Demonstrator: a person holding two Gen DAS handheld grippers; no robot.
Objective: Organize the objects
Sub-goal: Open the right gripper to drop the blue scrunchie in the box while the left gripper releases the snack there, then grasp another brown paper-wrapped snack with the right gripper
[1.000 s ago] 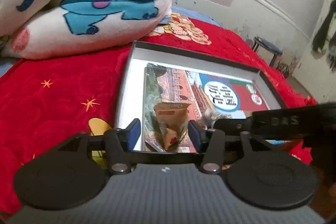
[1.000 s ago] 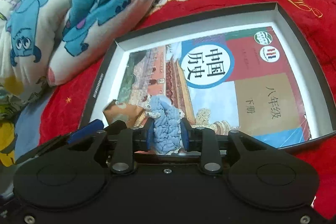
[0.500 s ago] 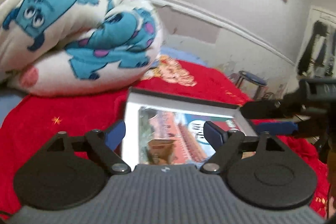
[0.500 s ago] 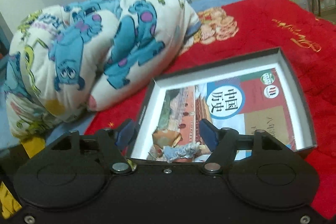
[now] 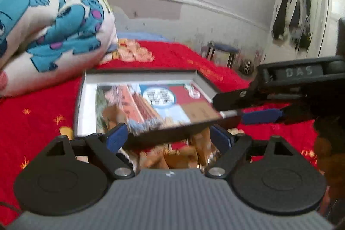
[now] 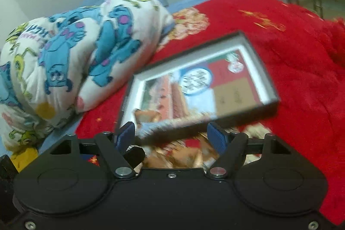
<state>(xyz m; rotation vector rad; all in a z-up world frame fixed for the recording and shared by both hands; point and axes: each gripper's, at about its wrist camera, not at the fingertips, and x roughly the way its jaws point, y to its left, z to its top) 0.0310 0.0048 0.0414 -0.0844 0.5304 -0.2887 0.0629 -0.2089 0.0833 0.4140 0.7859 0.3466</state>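
Left wrist view is smeared by motion: the left gripper [image 5: 167,138] stands with its blue pads wide apart and empty, above a blurred brown-orange pattern on the red blanket [image 5: 43,105]. Beyond lies the shallow box [image 5: 86,87] holding a textbook [image 5: 172,98]; a brown paper piece [image 5: 112,115] and a pale blue cloth [image 5: 146,123] sit near the box's near-left corner, too soft to read. The right gripper [image 5: 262,116] enters from the right, partly cut off. Right wrist view, also blurred, shows the right gripper [image 6: 171,137] wide and empty before the box [image 6: 254,53], whose near edge smears across the cloth [image 6: 148,129]. A cartoon-print quilt [image 6: 75,46] lies left.
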